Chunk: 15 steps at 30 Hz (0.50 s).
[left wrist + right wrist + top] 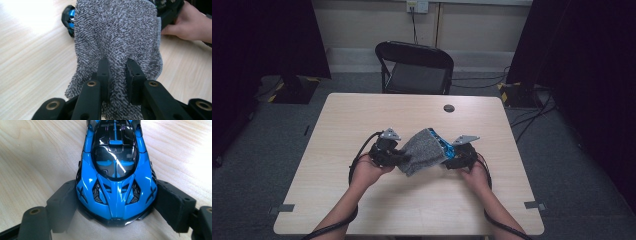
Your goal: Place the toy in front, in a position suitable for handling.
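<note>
Left gripper (117, 72): jaws clamped on a grey speckled terry cloth (117, 35), draped over the car's far end. Right gripper (117, 205): jaws clamped on the sides of a glossy blue and black toy sports car (116, 175). Beneath: pale wood-grain desk (412, 107). Beyond: black folding chair (414, 67).

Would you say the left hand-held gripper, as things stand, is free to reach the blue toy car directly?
Probably not: the left hand-held gripper is shut on the grey cloth, which hangs between it and the blue toy car. The right hand-held gripper already clamps the car's sides.
</note>
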### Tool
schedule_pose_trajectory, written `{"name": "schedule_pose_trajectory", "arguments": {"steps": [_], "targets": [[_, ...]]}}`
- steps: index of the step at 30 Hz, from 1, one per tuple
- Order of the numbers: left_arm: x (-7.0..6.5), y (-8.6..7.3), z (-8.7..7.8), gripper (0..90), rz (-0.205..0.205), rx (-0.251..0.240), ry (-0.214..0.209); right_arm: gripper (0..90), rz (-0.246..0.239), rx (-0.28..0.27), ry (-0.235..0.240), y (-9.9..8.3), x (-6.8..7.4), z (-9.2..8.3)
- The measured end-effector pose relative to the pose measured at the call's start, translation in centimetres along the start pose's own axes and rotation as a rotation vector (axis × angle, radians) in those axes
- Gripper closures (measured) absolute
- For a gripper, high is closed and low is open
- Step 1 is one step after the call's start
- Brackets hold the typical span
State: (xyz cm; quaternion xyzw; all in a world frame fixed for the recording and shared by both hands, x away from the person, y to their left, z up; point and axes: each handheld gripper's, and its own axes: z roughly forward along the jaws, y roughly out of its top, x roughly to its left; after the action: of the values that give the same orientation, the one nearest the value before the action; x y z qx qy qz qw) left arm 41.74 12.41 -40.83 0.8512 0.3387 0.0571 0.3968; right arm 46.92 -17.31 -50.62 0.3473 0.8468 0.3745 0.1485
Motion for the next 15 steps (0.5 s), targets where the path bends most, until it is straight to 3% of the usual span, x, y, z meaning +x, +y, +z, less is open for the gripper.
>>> {"name": "schedule_pose_trajectory", "arguments": {"steps": [15], "targets": [[0.9, 1.4, 0.4, 76.1, -0.016, -0.015, 0.036, 22.1, 0.001, 0.000, 0.001, 0.0, 0.0, 0.0]]}}
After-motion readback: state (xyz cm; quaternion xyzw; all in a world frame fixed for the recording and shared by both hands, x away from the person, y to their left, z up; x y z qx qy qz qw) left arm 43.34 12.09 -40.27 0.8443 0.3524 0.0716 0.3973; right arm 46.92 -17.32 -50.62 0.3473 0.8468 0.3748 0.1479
